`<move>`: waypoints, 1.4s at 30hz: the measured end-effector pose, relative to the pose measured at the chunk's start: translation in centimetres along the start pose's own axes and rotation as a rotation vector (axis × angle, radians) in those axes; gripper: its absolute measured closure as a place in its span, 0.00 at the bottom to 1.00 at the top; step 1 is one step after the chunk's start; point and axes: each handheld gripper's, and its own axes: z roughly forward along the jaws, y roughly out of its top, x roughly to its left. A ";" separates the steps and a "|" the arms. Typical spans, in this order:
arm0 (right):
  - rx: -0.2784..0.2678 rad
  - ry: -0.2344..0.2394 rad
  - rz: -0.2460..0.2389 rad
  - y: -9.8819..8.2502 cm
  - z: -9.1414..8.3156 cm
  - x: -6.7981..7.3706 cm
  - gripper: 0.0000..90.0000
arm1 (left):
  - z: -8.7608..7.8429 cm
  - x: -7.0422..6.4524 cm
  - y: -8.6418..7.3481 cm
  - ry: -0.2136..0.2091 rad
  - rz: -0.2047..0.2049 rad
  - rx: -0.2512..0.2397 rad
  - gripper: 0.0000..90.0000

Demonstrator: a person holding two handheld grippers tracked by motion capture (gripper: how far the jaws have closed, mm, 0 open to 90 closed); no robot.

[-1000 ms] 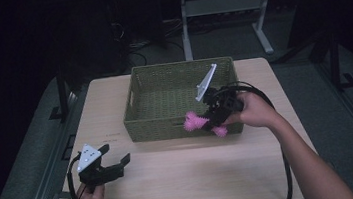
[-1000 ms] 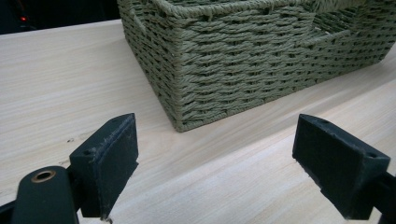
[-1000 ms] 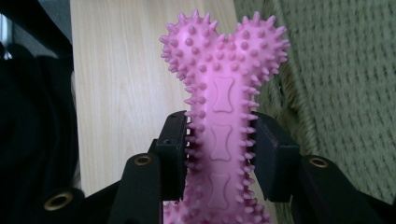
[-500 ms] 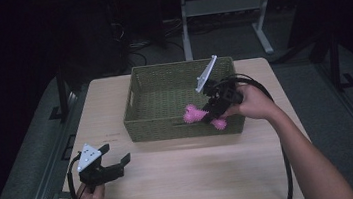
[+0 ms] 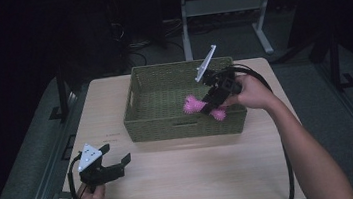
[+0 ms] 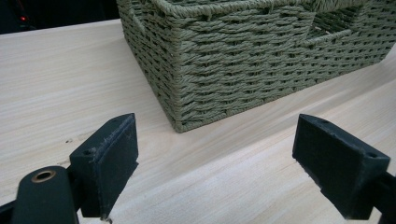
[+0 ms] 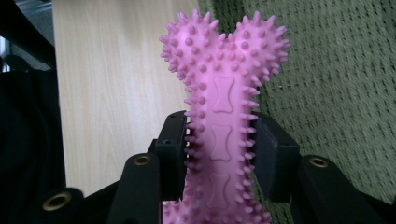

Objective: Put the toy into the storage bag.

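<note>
My right gripper (image 5: 209,104) clamps a spiky pink rubber bone-shaped toy (image 7: 224,126) by its shaft, held over the near right part of the green woven rectangular basket (image 5: 167,125). My left gripper (image 5: 114,168) rests wide apart, near the basket's front left corner.

Pink spiky bone (image 7: 223,135), green woven basket (image 5: 177,124).

left tool (image 6: 215,172) jaws apart | woven basket (image 6: 252,56) ahead | table (image 6: 65,79)
</note>
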 end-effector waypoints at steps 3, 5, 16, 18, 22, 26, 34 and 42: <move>0.010 -0.007 0.010 0.1 -0.1 -0.5 0.64 | 0.0 0.0 0.0 0.003 0.002 0.000 0.15; 0.010 -0.007 0.015 0.1 -0.1 -0.7 0.64 | 0.0 0.0 0.0 0.001 0.004 0.003 0.15; 0.009 0.006 0.042 0.1 0.6 -2.7 0.64 | 0.0 0.1 0.0 0.008 0.002 0.003 0.15; 0.009 0.005 0.052 0.0 0.7 -3.0 0.64 | 0.0 0.1 0.0 0.005 -0.001 0.000 0.15; 0.020 -0.005 0.062 0.0 0.9 -3.7 0.64 | 0.0 0.1 0.0 0.006 -0.002 -0.003 0.15; 0.025 -0.007 0.067 0.2 0.9 -4.1 0.64 | 0.0 0.1 0.0 0.006 0.002 -0.002 0.15; 0.032 -0.003 0.079 0.6 1.7 -5.2 0.64 | 0.0 0.1 0.0 0.006 -0.001 -0.002 0.15; 0.035 0.016 0.093 0.5 2.8 -6.4 0.64 | 0.1 0.1 0.1 0.008 -0.007 -0.001 0.15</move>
